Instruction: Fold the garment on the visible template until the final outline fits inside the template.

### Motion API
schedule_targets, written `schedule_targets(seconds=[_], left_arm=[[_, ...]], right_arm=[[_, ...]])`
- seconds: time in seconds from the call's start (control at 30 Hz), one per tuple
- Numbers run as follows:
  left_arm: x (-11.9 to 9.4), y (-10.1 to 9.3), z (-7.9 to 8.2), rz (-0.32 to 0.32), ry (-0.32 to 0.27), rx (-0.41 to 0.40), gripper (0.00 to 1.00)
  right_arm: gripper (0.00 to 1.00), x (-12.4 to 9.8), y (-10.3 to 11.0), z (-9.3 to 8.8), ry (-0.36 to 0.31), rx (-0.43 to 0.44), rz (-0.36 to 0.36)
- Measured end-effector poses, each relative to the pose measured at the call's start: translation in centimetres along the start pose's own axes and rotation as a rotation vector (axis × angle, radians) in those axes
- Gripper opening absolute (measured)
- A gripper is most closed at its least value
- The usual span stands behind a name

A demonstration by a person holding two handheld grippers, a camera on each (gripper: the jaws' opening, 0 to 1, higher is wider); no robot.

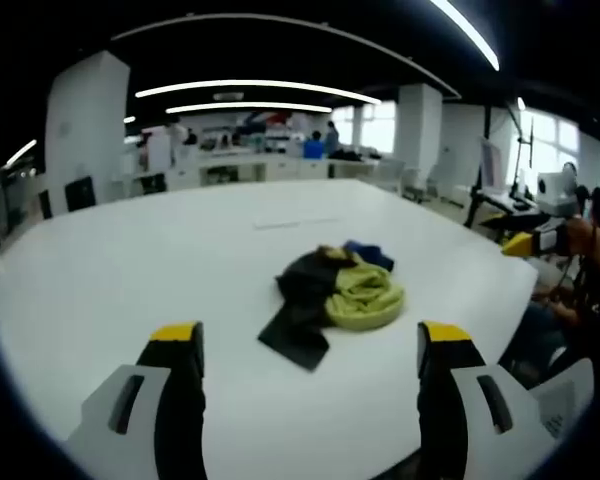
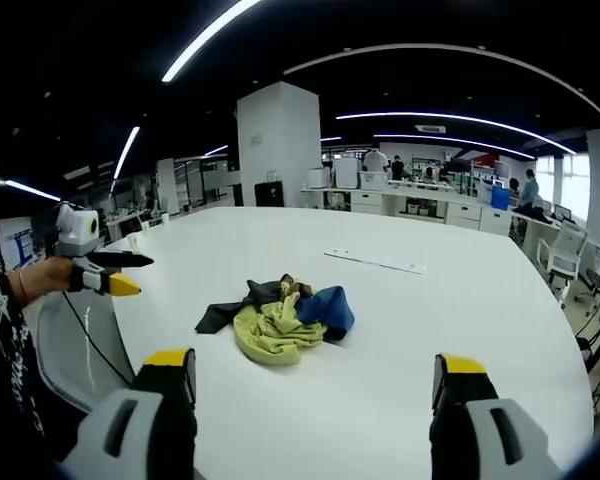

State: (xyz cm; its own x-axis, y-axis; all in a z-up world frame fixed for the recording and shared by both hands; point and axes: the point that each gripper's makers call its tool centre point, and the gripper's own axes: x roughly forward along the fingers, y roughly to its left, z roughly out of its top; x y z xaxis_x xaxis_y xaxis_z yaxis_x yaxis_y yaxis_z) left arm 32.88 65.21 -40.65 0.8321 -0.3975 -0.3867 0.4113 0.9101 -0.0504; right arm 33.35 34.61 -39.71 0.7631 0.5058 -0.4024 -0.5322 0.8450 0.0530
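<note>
A crumpled pile of garments (image 1: 335, 290) lies near the middle of the white table (image 1: 130, 260): a black piece, a yellow-green piece and a blue piece bunched together. In the right gripper view the same pile (image 2: 280, 318) sits ahead of my jaws. My left gripper (image 1: 310, 338) is open and hovers short of the pile, with nothing between its yellow-tipped jaws. My right gripper (image 2: 316, 362) is also open and empty, facing the pile from the other side. A thin pale strip (image 2: 375, 261) lies flat on the table beyond the pile.
A hand holds the left gripper (image 2: 98, 268) at the table's left edge. The right gripper (image 1: 542, 240) shows at the table's right edge. Grey chairs (image 2: 65, 350) stand by the near edge. Desks, pillars and people fill the far room.
</note>
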Motion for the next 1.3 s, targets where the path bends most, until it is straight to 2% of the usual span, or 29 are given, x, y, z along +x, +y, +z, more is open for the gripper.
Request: schedule_targets(seconds=[0.33,0.57,0.8,0.9,1.3], left_arm=[[1.2,-0.5,0.7,-0.026,0.003,0.026,0.82],[1.5,-0.8,0.9,-0.032,0.002,0.024,0.78],[1.8,-0.8,1.2,-0.053,-0.009,0.015,0.70],[2.1,-0.9,1.3,-0.056,-0.014,0.039,0.67],[3.9,-1.6,1.2,-0.098,-0.013,0.045,0.59]], right_arm=[[0.99,-0.6,-0.8,-0.3,-0.008,0.004,-0.023],[0.96,-0.3,-0.7,-0.3,-0.002,-0.016,-0.006],[0.89,0.3,-0.4,0.2,-0.023,-0.023,0.005],[0.85,0.6,-0.4,0.1,-0.037,-0.017,0.007],[0.69,1.7,0.3,-0.4,-0.046,-0.012,0.045]])
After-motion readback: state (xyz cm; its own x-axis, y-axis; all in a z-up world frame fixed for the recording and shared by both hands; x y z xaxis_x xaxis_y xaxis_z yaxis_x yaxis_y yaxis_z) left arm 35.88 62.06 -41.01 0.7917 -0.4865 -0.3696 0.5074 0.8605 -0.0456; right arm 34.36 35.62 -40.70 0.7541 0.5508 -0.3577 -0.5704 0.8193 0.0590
